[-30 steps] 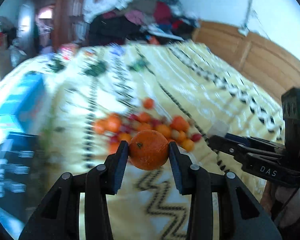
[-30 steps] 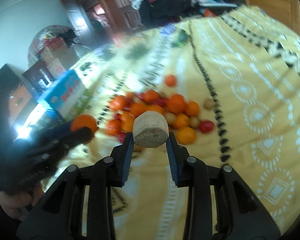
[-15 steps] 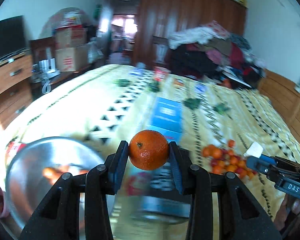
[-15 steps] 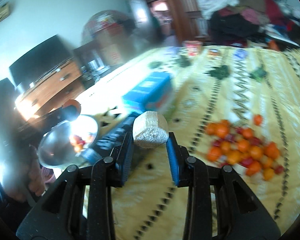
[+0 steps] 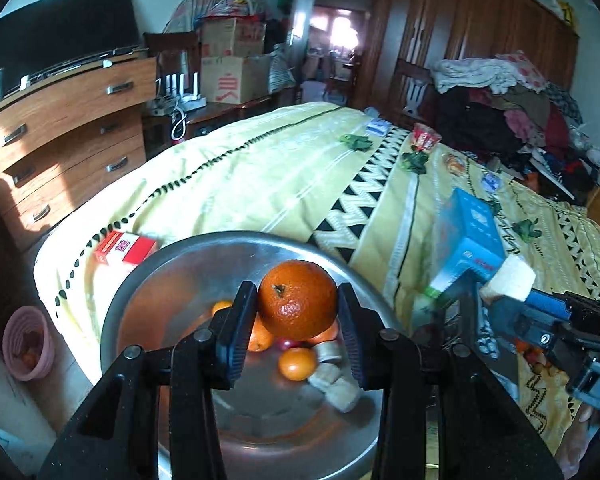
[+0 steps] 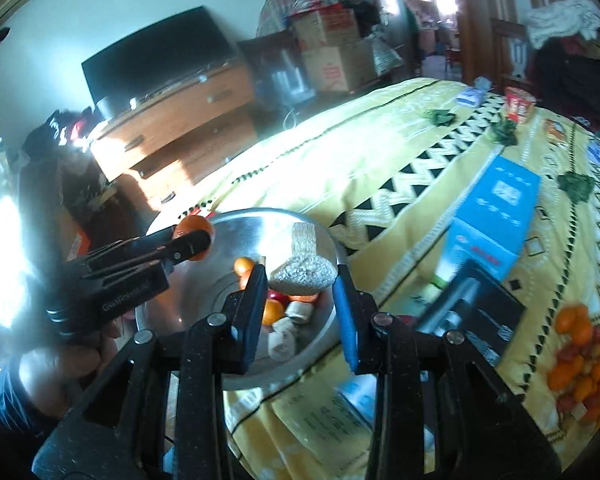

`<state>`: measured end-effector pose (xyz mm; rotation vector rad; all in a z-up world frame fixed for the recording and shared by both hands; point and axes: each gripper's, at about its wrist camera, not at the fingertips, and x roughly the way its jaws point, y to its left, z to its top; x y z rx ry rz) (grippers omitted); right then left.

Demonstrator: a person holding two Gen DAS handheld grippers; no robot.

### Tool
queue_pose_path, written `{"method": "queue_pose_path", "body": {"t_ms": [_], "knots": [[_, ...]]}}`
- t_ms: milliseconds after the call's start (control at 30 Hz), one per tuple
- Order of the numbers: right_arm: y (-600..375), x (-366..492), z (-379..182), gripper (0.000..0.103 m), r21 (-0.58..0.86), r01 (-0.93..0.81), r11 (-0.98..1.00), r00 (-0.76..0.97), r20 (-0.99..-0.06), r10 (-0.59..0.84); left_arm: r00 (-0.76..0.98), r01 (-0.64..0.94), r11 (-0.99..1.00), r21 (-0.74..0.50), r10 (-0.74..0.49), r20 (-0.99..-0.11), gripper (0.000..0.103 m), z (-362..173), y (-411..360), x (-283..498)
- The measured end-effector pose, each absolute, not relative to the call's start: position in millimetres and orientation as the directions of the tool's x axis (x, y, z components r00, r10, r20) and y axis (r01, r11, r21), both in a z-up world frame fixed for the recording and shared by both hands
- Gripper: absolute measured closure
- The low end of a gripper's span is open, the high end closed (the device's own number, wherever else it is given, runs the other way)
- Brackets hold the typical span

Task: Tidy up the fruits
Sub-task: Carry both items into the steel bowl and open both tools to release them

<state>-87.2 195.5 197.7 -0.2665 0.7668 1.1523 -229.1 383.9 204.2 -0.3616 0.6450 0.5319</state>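
Fruit fills both grippers above the bowl [image 5: 140,280]. Left gripper [image 5: 298,312] squeezes an orange [image 5: 298,300]. Right gripper [image 6: 302,284] is closed tight on a pale chunk [image 6: 303,272], maybe banana. More fruit [image 6: 580,344] lies far right on the bed [image 5: 260,176].

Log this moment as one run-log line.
left gripper: shut on orange | right gripper: shut on beige chunk | both over metal bowl

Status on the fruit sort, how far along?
Partway. Done: a few fruits already sit in the metal bowl. In hand: left gripper holds an orange, right gripper a pale chunk, both over the bowl. Left: the fruit pile on the bedspread.
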Motion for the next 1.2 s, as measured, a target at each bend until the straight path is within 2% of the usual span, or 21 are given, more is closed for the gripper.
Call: {"method": "queue_pose_path", "body": {"t_ms": [433, 1200], "knots": [[242, -112, 158, 0.069, 0.172, -0.909, 0.379, 0.117, -0.769, 0.629, 0.587, -0.623, 0.771, -0.132, 0.349, -0.73, 0.061, 163, 408, -231], [258, -125, 142, 0.069, 0.174, -0.907, 0.383, 0.1, -0.796, 0.598, 0.574, -0.624, 0.768, -0.146, 0.323, -0.753, 0.061, 148, 415, -233]]}}
